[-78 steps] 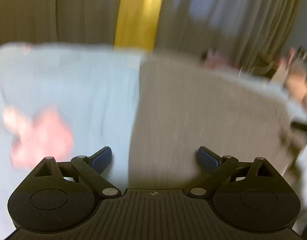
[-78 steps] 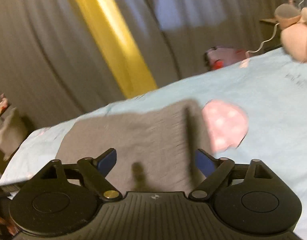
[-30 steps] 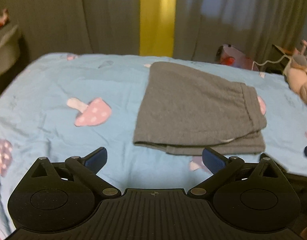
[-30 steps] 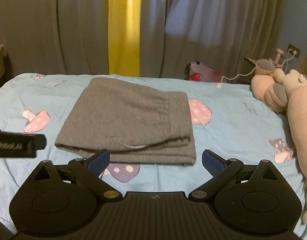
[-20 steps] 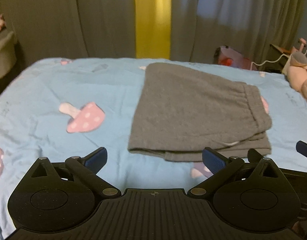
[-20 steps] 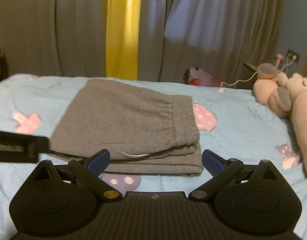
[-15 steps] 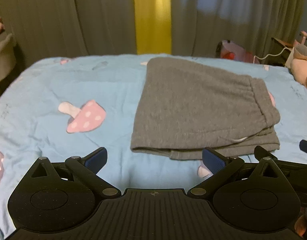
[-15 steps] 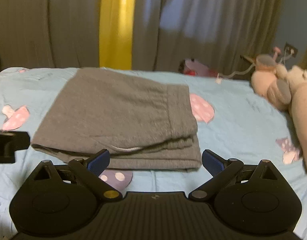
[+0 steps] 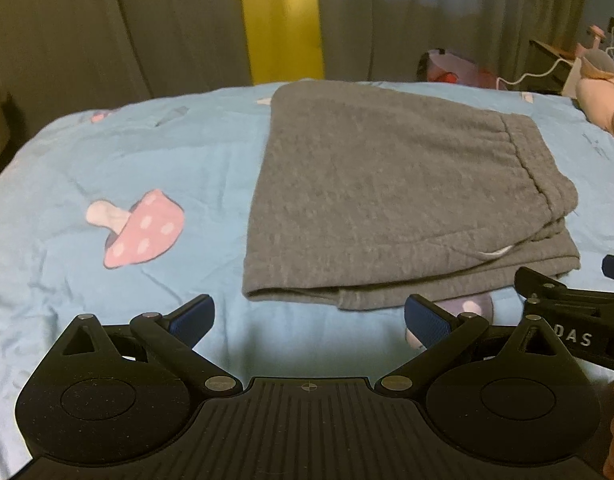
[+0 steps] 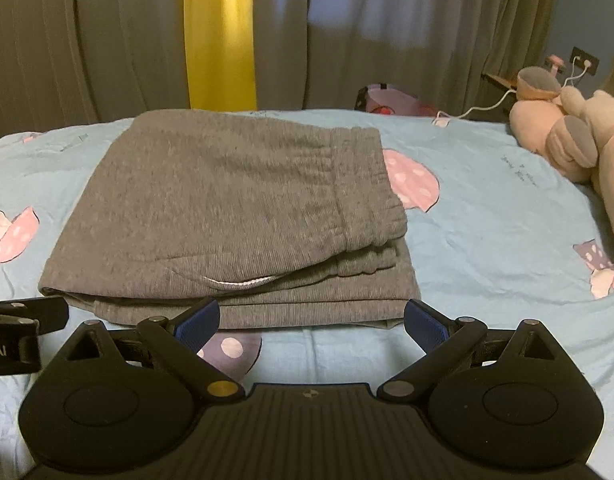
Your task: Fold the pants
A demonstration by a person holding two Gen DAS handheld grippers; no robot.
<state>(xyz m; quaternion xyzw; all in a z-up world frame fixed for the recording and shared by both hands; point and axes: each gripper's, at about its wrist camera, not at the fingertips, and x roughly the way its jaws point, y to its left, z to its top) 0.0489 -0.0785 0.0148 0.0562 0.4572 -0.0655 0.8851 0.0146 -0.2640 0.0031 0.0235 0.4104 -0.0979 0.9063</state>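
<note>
Pants [image 10: 227,208] lie folded in a grey stack mid-bed [image 9: 87,152], waistband layer on top, edges slightly stepped at the near right corner. Left gripper [image 9: 309,318] and right gripper [image 10: 311,320] both hang spread wide and empty, just short of the near edge. The fold looks complete; best practice now is to leave the stack alone, or only square that corner. Only the right view shows the plush toy [image 10: 579,148]; the left alone shows the full pink mushroom print [image 9: 141,228].

Grey curtains [image 10: 407,40] with one yellow panel [image 10: 220,36] hang behind a mushroom-print blue bedsheet [image 10: 487,220].
</note>
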